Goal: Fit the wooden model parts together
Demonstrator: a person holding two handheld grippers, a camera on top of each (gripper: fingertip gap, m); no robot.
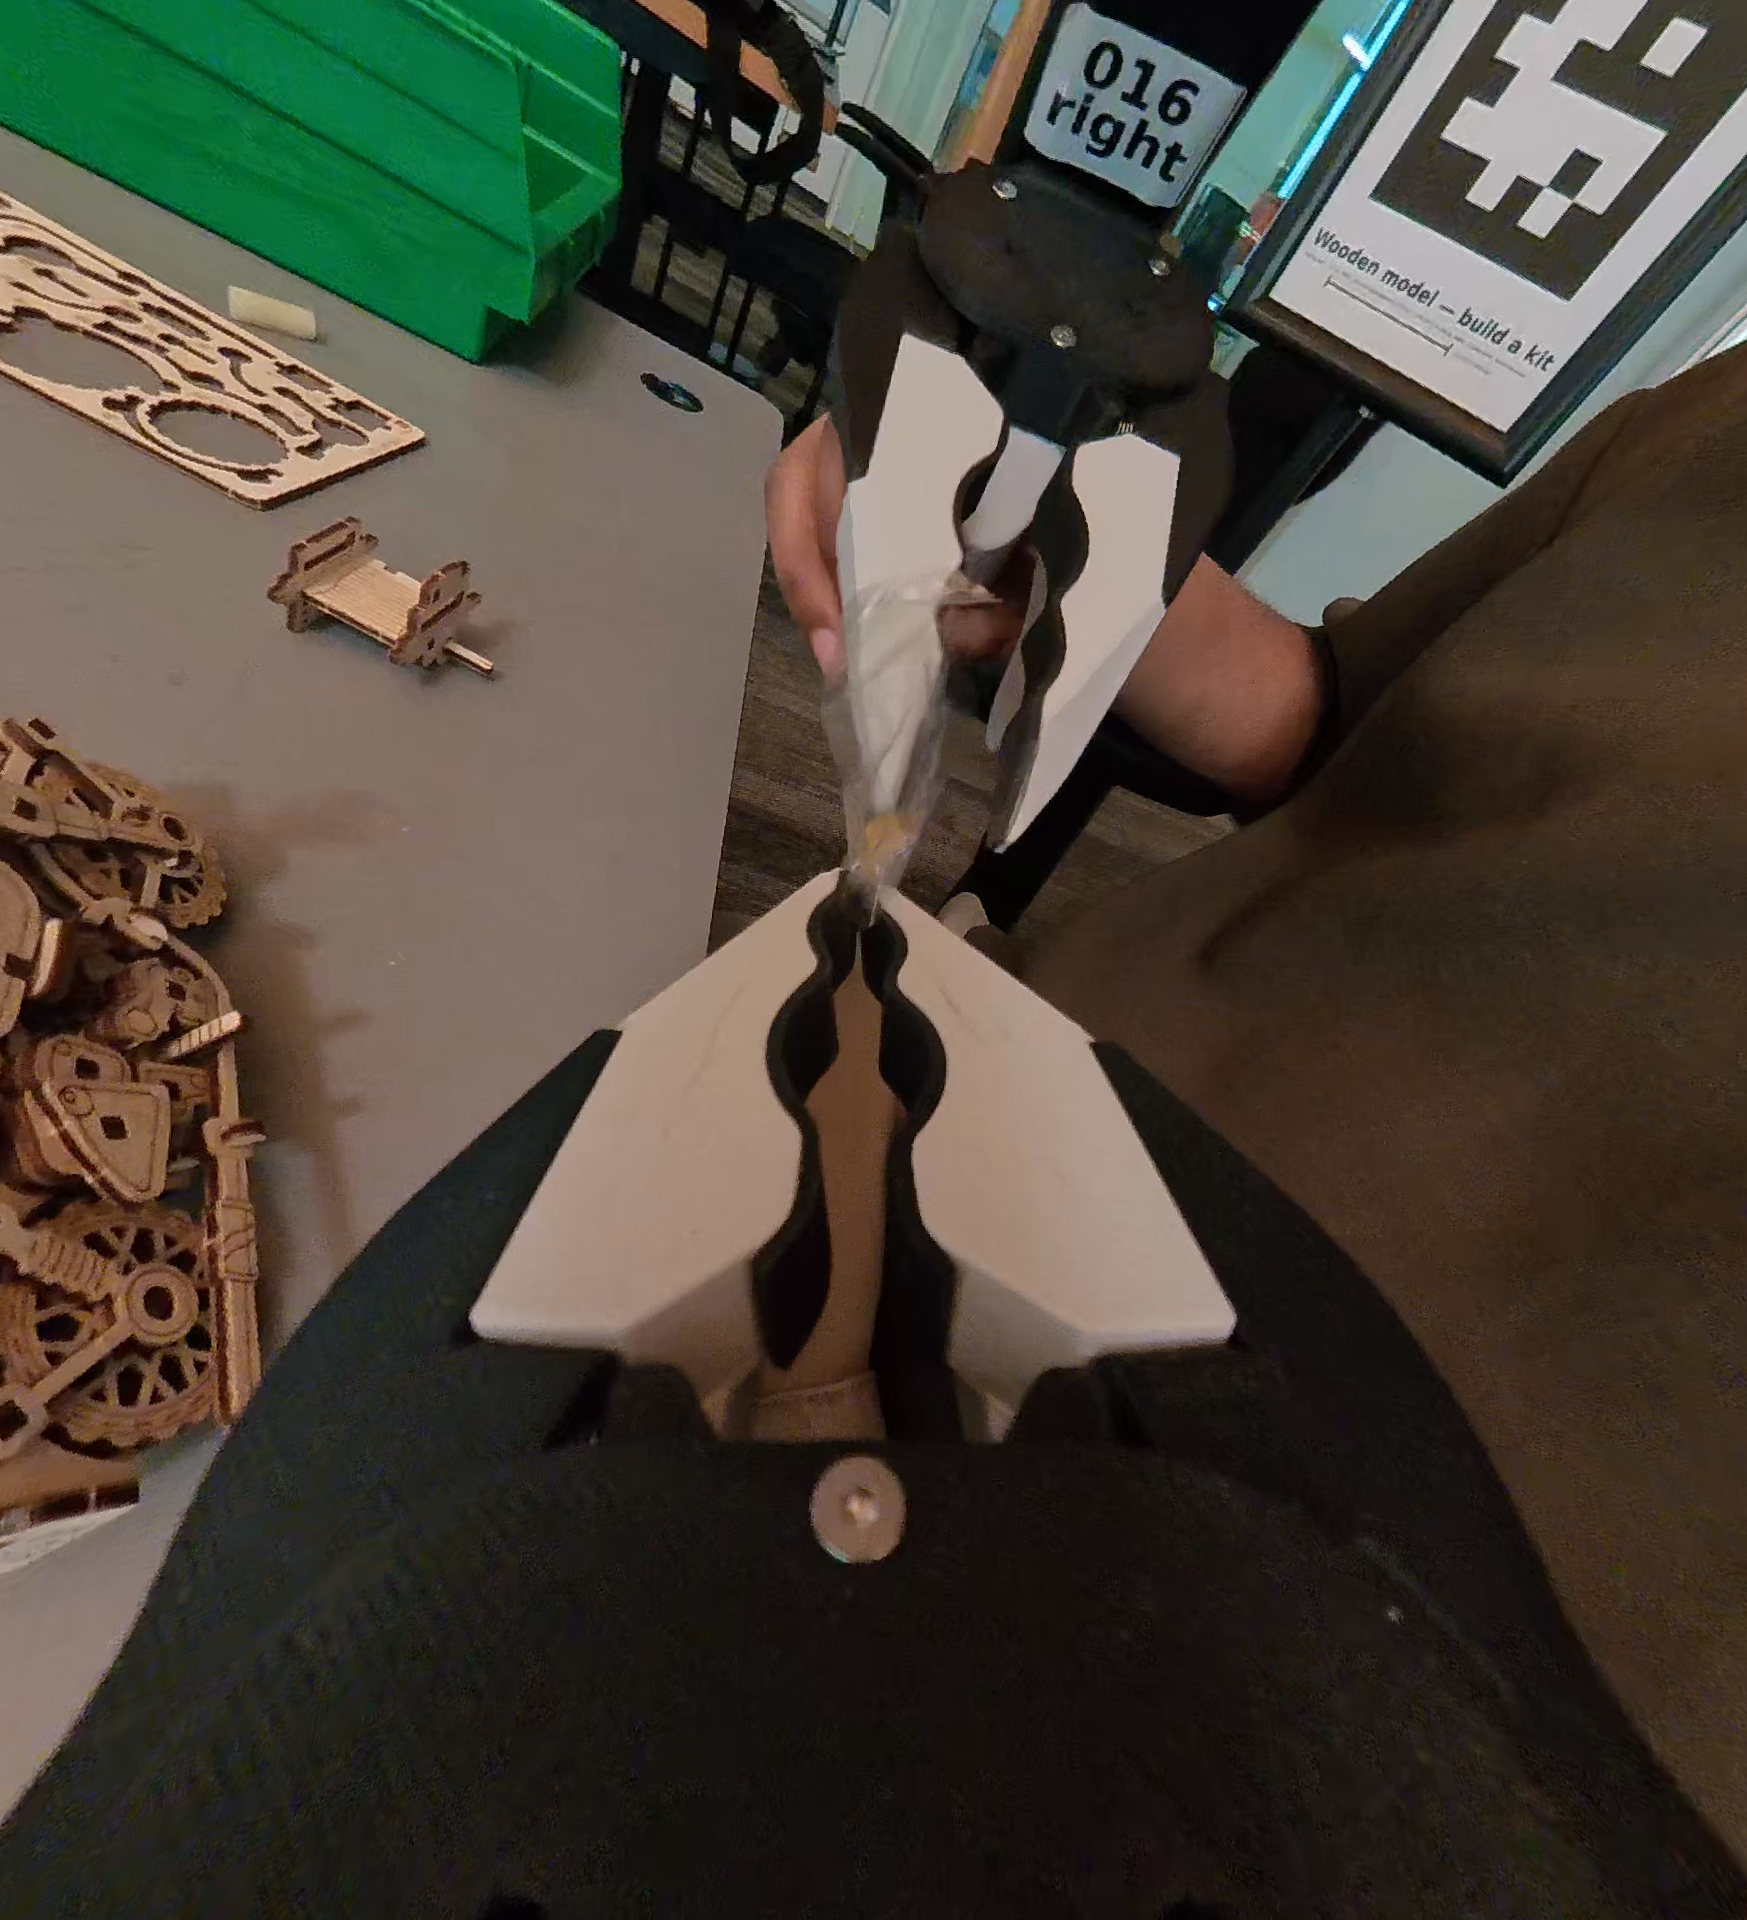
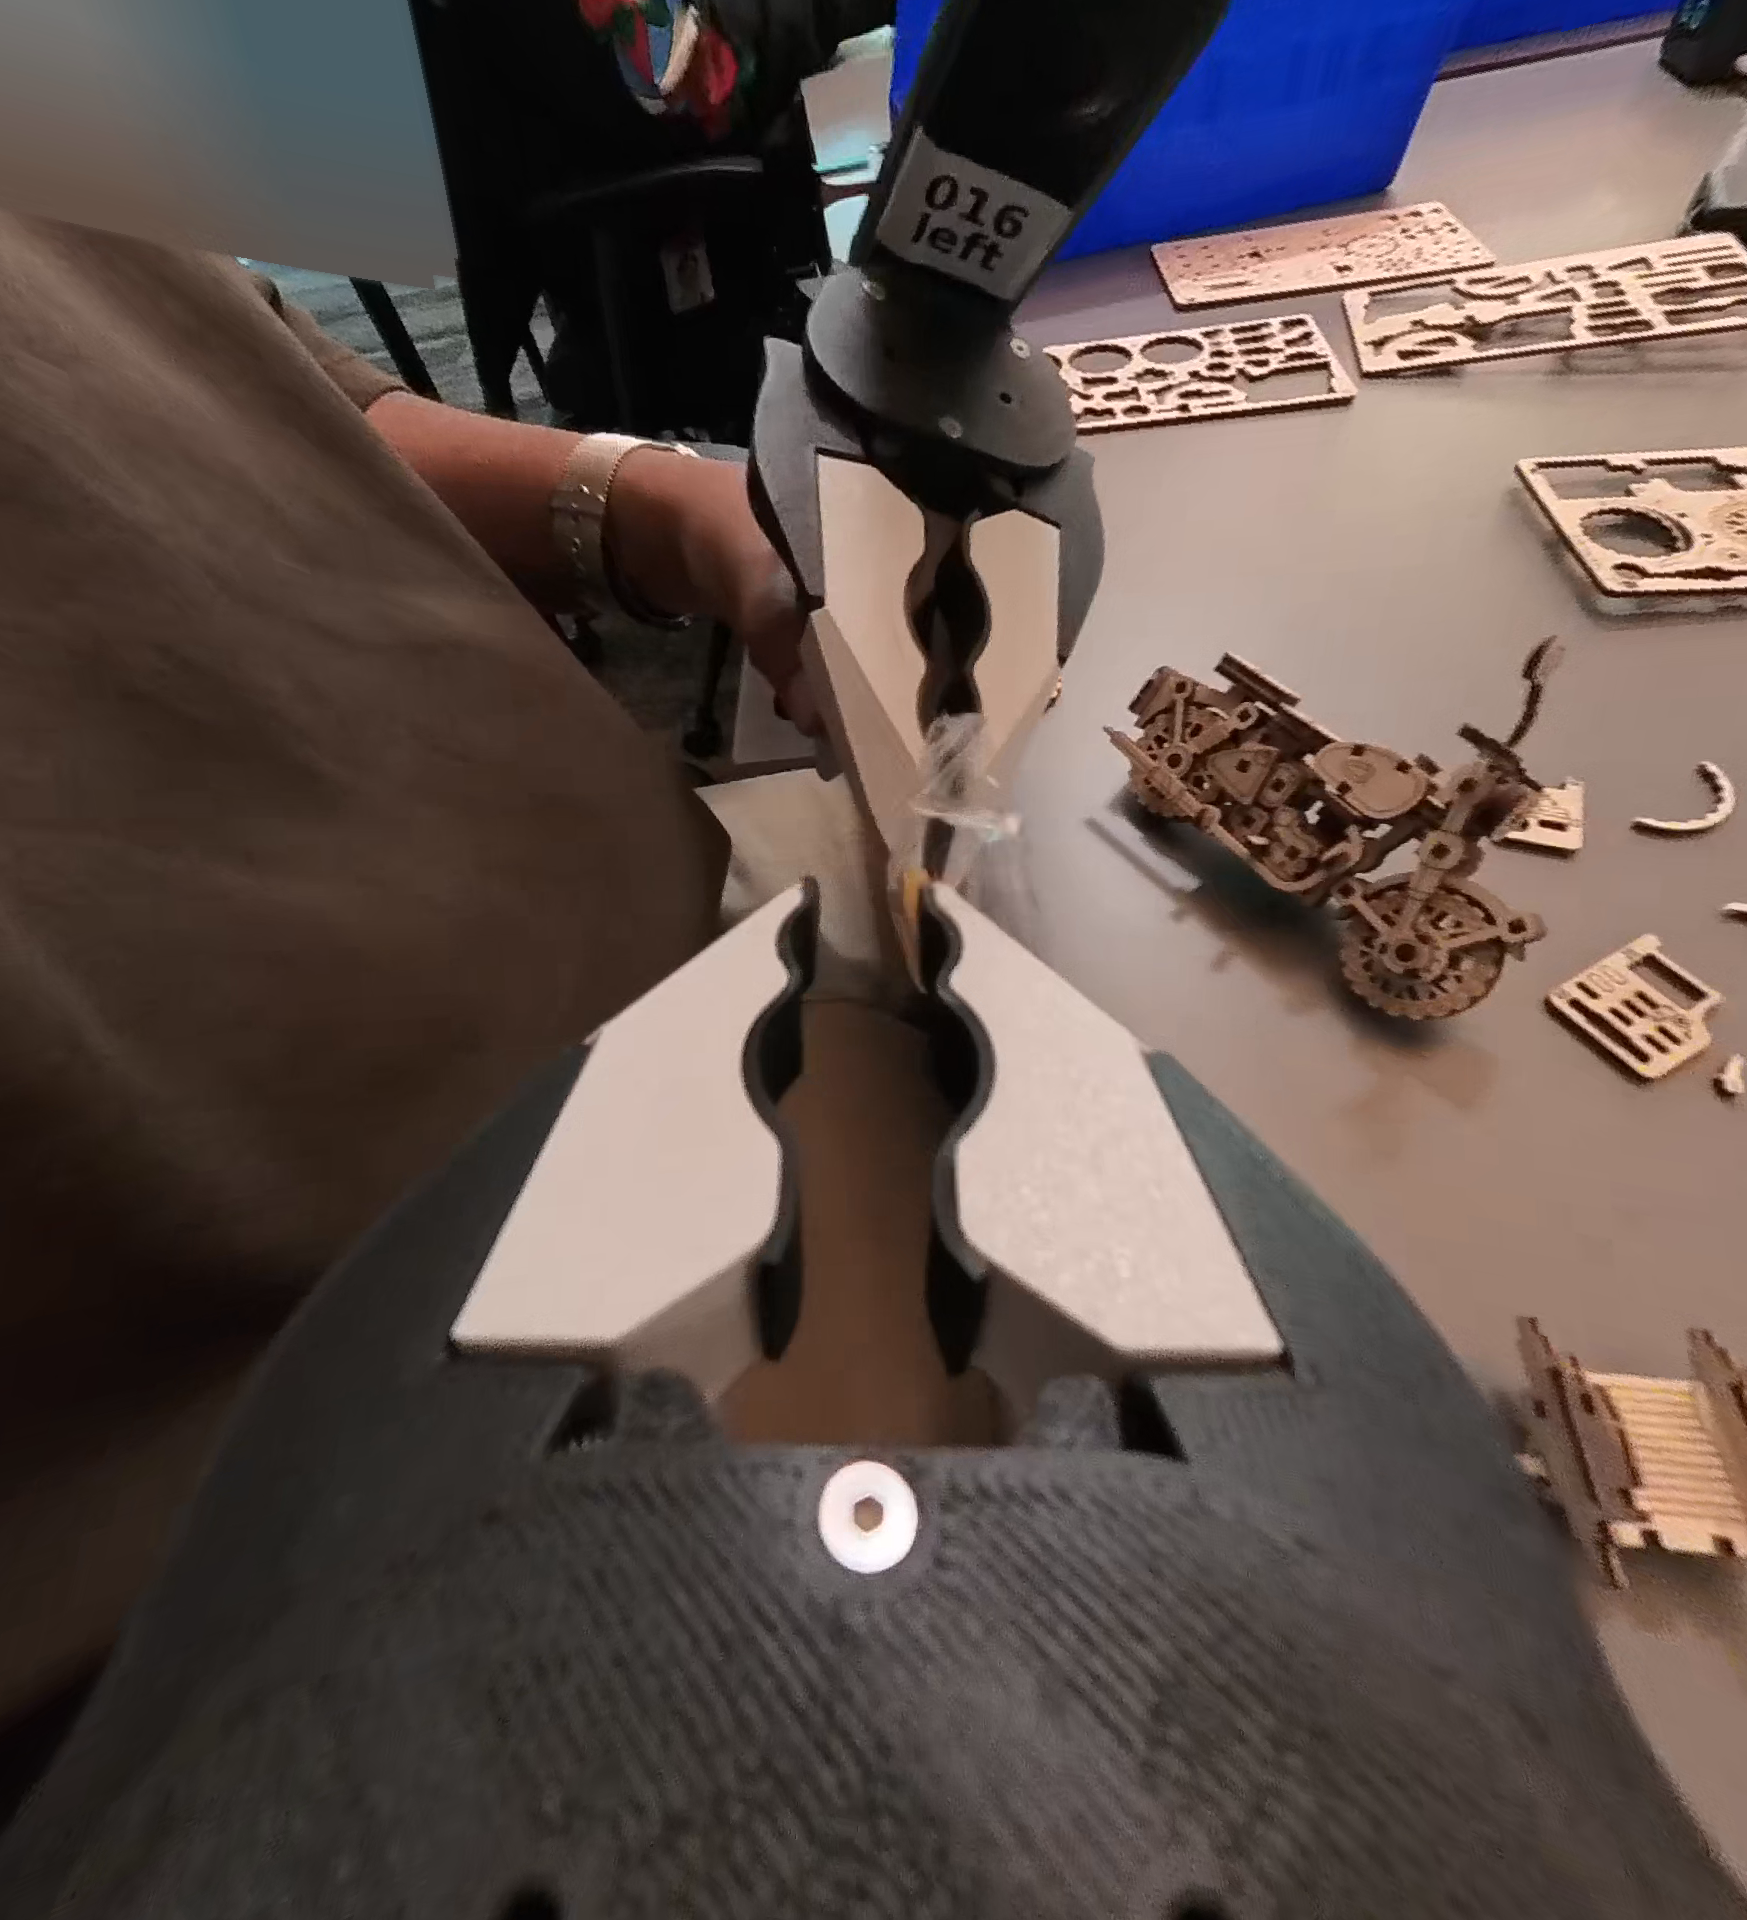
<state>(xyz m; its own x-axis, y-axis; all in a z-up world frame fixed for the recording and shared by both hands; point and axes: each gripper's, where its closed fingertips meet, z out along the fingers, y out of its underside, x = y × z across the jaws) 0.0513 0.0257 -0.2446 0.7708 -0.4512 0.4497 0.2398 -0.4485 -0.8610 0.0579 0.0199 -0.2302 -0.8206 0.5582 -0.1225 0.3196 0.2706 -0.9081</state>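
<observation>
Left wrist view: your left gripper (image 1: 861, 914) pinches the small clear plastic bag (image 1: 884, 748) by its tip, off the grey table (image 1: 495, 831).

Right wrist view: your right gripper (image 2: 874, 920) stands parted beside that bag; the brown wooden motorcycle model (image 2: 1336, 821) looks largely built, loose pieces remaining.

A grey table (image 1: 495, 883) with a rounded corner stands over dark, wood-patterned flooring (image 1: 817, 790). At its far edge sit green plastic bins (image 1: 329, 135), and a blue bin (image 2: 1264, 114) stands at another side. Beyond the table are black chair frames (image 2: 630, 270) and a dark-framed white sign (image 1: 1534, 208) bearing a black-and-white square marker, with pale bluish light behind it.
</observation>
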